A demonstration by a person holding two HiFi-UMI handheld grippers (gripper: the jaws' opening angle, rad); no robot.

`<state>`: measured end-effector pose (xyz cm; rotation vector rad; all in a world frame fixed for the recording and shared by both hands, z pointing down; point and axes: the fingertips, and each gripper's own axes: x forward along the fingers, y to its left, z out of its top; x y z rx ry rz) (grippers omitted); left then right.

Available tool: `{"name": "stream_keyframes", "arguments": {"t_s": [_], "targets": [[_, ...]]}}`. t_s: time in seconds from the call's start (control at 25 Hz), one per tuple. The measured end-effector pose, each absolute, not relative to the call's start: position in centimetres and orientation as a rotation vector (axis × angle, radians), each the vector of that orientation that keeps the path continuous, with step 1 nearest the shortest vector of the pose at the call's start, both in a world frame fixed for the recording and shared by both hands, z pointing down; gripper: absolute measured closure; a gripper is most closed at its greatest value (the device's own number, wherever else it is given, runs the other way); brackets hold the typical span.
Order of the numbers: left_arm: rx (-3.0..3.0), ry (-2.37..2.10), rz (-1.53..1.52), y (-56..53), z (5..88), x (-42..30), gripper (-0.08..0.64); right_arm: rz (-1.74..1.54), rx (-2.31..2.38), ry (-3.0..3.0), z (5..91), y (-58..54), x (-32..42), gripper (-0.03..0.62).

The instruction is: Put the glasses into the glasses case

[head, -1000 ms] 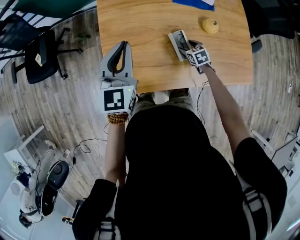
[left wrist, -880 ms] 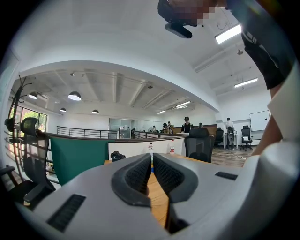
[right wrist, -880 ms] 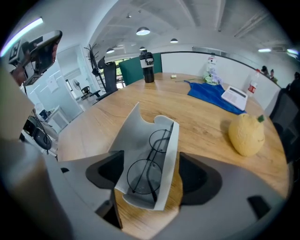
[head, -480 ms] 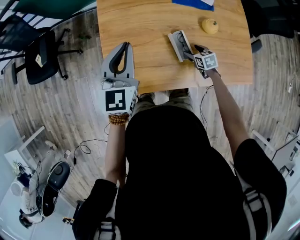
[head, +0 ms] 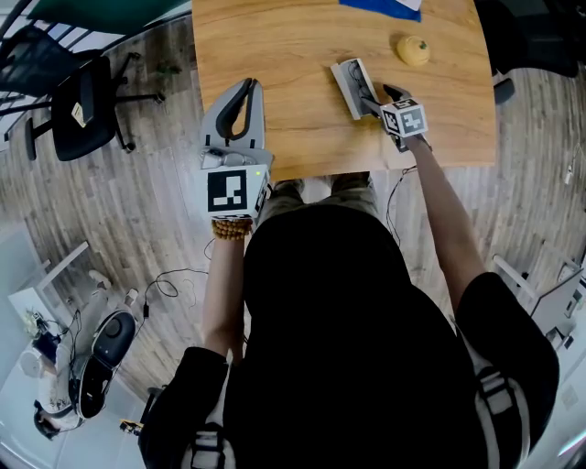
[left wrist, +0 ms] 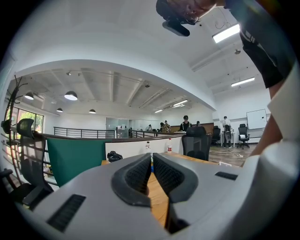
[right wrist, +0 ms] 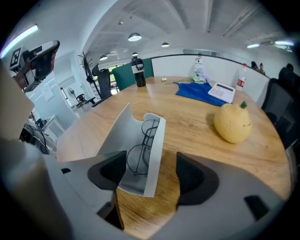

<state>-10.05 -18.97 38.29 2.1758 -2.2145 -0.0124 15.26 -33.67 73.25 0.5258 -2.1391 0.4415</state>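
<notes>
The glasses (right wrist: 145,144) lie inside the open case (right wrist: 155,154). The case's near end sits between the right gripper's (right wrist: 152,173) wide-spread jaws, and I cannot tell whether either jaw touches it. In the head view the glasses show only as dark lines. A yellow fruit (right wrist: 233,123) sits at the case's 1 o'clock. The left gripper (left wrist: 151,157), at the 7 o'clock edge of the table (head: 293,55), has its jaws all but together with nothing between them. A blue cloth (head: 385,5) is cut off at 12 o'clock.
</notes>
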Motion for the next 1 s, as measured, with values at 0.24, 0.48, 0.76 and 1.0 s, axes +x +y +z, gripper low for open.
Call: {"name": "stream_keyframes", "arguments": {"t_s": [0.24,0.48,0.76,1.0], "targets": [[2.199,-2.225,0.041,-18.8,38.4,-11.3,0.528,0.342,0.596,-2.252,68.0,-35.0,13.4,0.244],[2.24,-2.236,0.03,-18.7,37.2,-12.1,0.528,0.153,0.634,-2.441,58.9,-35.6,6.9,0.258],[2.315,-2.227,-0.038,-20.3,34.9,-12.1,0.528,-0.052,0.669,-2.675,46.4,-33.0,0.0,0.292],[2.371,-2.196,-0.053,-21.5,33.9,-11.3,0.528,-0.205,0.723,-2.807,38.5,-29.8,-2.5,0.339]]}}
